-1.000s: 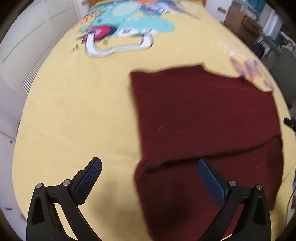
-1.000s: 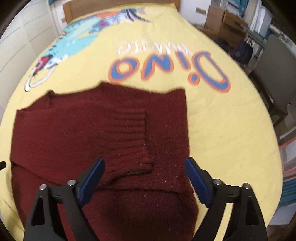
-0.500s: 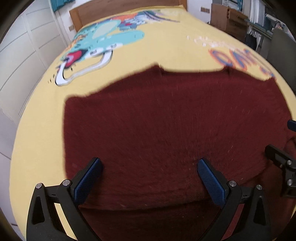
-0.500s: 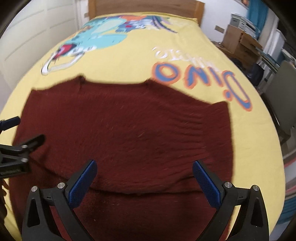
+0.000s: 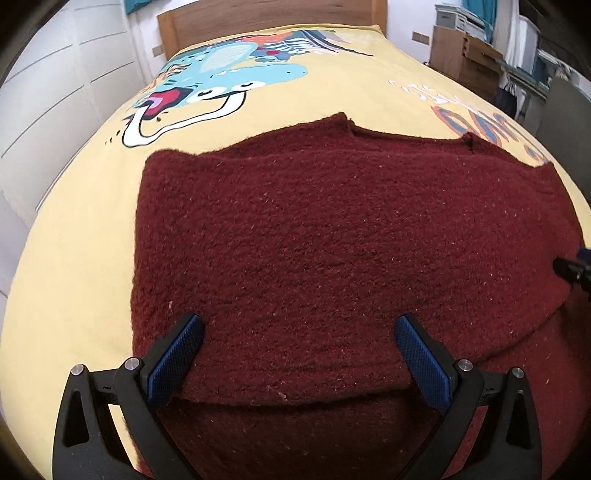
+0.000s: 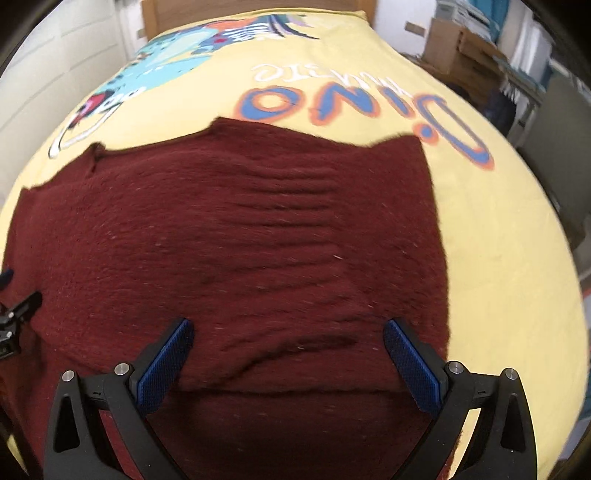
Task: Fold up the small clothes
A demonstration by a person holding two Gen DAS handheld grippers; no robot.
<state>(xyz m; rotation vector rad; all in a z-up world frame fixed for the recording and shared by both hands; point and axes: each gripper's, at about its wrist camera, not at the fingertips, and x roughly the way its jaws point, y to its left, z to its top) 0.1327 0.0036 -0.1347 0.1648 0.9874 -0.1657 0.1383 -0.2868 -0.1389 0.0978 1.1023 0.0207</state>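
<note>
1. Lying flat on the yellow bedspread (image 5: 92, 229) of the bed: dark red knit sweater (image 5: 332, 229), also filling the lower centre of the right wrist view (image 6: 229, 240).
2. Showing a folded upper layer, with its near edge (image 5: 288, 400) running across just in front of the fingers and a second layer of the same knit spreading beneath it toward the camera.
3. Hovering over the sweater's left portion: left gripper (image 5: 299, 358), fingers (image 5: 173, 360) spread wide apart, released, grasping nothing.
4. Hovering over the sweater's right portion: right gripper (image 6: 290, 363), fingers (image 6: 412, 363) likewise spread wide, released, grasping nothing.
5. Appearing at the right margin of the left wrist view: black tip of the right gripper (image 5: 570, 271), over the sweater's right edge.
6. Appearing at the left margin of the right wrist view: black part of the left gripper (image 6: 16, 321), over the sweater's left edge.
7. Displaying beyond the sweater: cartoon dinosaur print (image 5: 221, 85) and, in the right wrist view, upside-down "Dino" lettering (image 6: 362, 110).
8. Standing behind the bedspread: wooden headboard (image 5: 266, 14).
9. Standing to the right of the bed: cardboard boxes (image 5: 461, 55); contents not discernible.
</note>
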